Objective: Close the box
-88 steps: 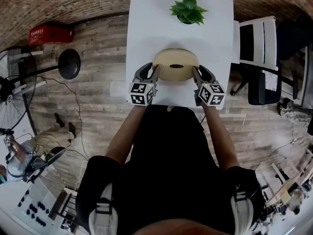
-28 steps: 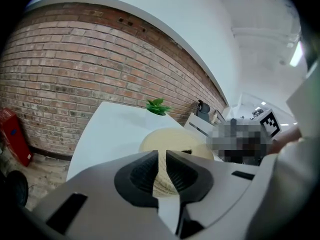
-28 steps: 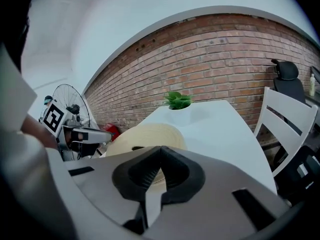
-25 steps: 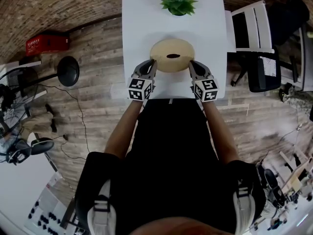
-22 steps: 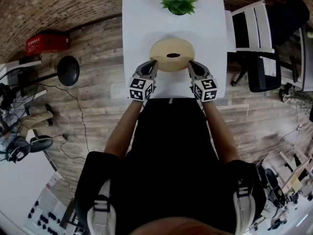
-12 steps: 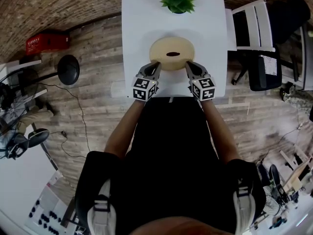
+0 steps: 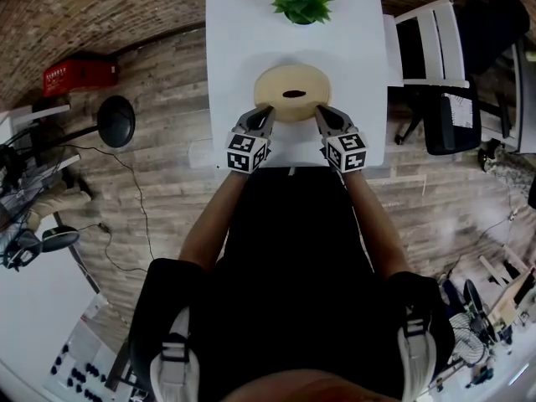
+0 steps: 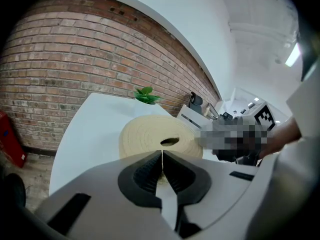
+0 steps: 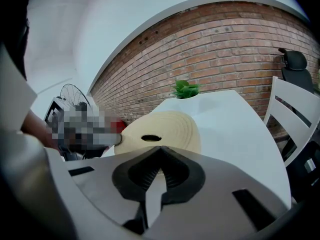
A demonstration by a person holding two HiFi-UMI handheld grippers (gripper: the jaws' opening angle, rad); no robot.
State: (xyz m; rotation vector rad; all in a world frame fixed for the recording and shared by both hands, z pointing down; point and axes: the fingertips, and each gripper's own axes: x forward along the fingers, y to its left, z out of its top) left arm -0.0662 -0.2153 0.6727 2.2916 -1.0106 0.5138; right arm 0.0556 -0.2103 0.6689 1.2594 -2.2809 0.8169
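Observation:
A round beige box [image 7: 293, 93] with its ridged lid on and an oval slot in the top sits near the front of the white table [image 7: 251, 23]. My left gripper [image 7: 264, 112] is shut, its tips against the box's near-left rim. At the near-right rim my right gripper [image 7: 321, 112] is likewise shut. In the left gripper view the closed tips [image 8: 162, 152] meet just before the box [image 8: 150, 134], nothing between them. The right gripper view shows the same: closed tips [image 9: 161, 148] in front of the box [image 9: 165, 126].
A potted green plant [image 7: 301, 0] stands at the table's far end. A white chair [image 7: 431, 48] and a black office chair [image 7: 452, 124] are to the right. On the wooden floor at left are a red crate [image 7: 71, 72] and a black round stand [image 7: 115, 120].
Both grippers have slid from the box's sides inward to its near rim and now sit closer together. The box has stayed in place with its lid on.

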